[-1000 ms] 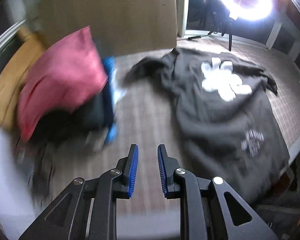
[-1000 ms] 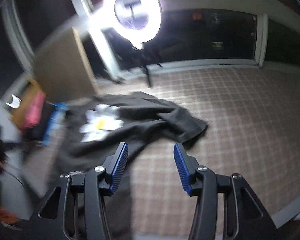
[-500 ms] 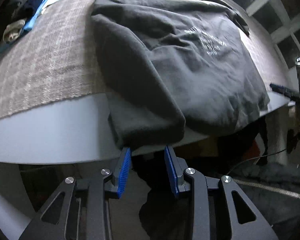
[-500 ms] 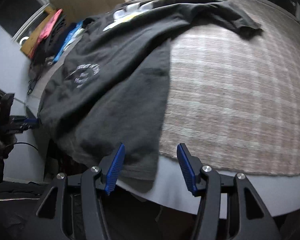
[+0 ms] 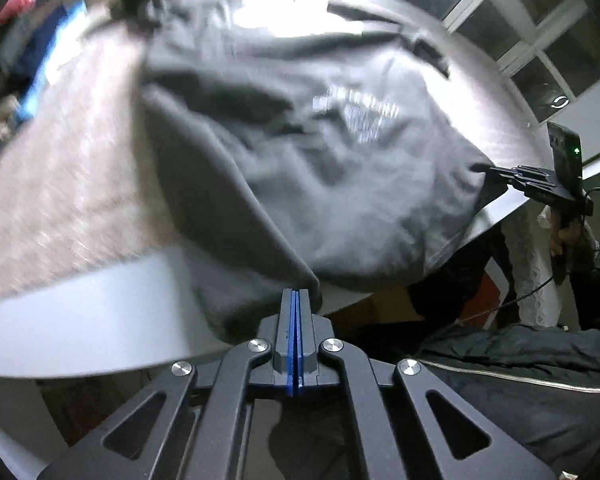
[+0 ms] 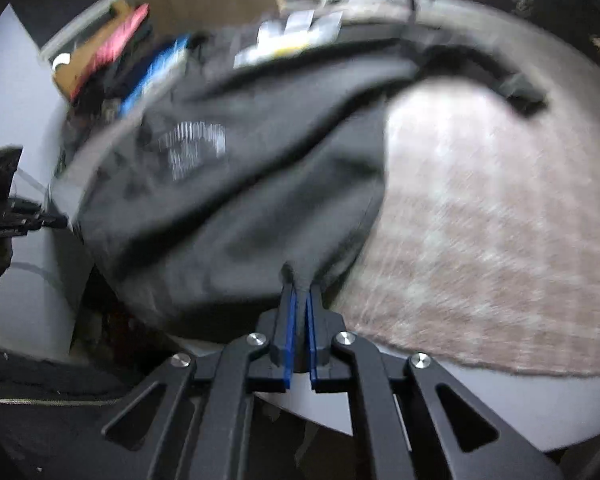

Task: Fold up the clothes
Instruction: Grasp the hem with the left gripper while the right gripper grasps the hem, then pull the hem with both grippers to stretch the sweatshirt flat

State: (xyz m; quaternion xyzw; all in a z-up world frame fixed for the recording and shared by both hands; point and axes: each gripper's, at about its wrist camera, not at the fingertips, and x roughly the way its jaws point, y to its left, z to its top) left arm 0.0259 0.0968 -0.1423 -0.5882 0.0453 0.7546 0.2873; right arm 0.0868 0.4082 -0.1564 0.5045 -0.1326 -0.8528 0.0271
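Left gripper (image 5: 296, 300): you pinch the dark shirt (image 5: 300, 152) hem at the table's (image 5: 80, 312) near edge.
Right gripper (image 6: 299, 296): clamped on hem; only this view shows checked cloth (image 6: 480, 220) rightward.

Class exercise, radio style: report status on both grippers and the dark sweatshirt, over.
Left gripper shut on sweatshirt hem. Right gripper shut on hem too. Sweatshirt spread over checked cloth, at table edge. Nothing blocking.

Left gripper (image 5: 296, 300) showing black linkage arms, silver screws, blue finger pads, right gripper (image 6: 299, 300) looking identical
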